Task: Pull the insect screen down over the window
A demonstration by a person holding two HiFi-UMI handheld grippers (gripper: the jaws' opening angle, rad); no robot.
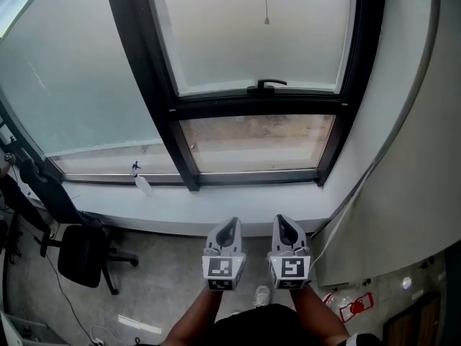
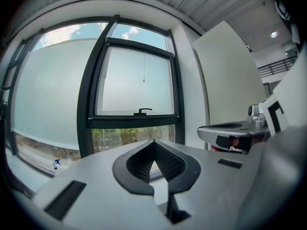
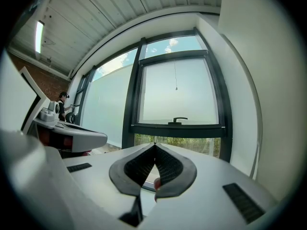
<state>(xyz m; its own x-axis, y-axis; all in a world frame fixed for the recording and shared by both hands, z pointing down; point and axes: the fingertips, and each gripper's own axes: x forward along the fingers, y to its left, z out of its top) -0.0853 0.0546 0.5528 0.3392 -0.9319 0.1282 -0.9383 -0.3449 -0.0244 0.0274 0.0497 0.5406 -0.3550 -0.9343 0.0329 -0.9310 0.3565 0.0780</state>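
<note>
A black-framed window point(image 1: 164, 85) is straight ahead. Its opening sash carries a black handle point(image 1: 266, 85) on the bottom rail. A thin pull cord with a small bead point(image 1: 266, 20) hangs in front of the sash's milky pane point(image 1: 252, 42). The pane below it point(image 1: 256, 141) shows the ground outside. My left gripper point(image 1: 230, 223) and right gripper point(image 1: 282, 220) are side by side, level, short of the sill point(image 1: 216, 211), both shut and empty. The left gripper view has shut jaws point(image 2: 153, 142) under the handle point(image 2: 142, 111). The right gripper view has shut jaws point(image 3: 154, 143) below the handle point(image 3: 180, 120) and cord point(image 3: 176, 88).
A spray bottle point(image 1: 142, 182) lies on the sill at the left. A black office chair point(image 1: 83, 254) stands on the floor at lower left. A white wall panel point(image 1: 410, 193) closes the right side, with a red object point(image 1: 353, 307) at its foot. A person point(image 3: 62, 104) stands far left.
</note>
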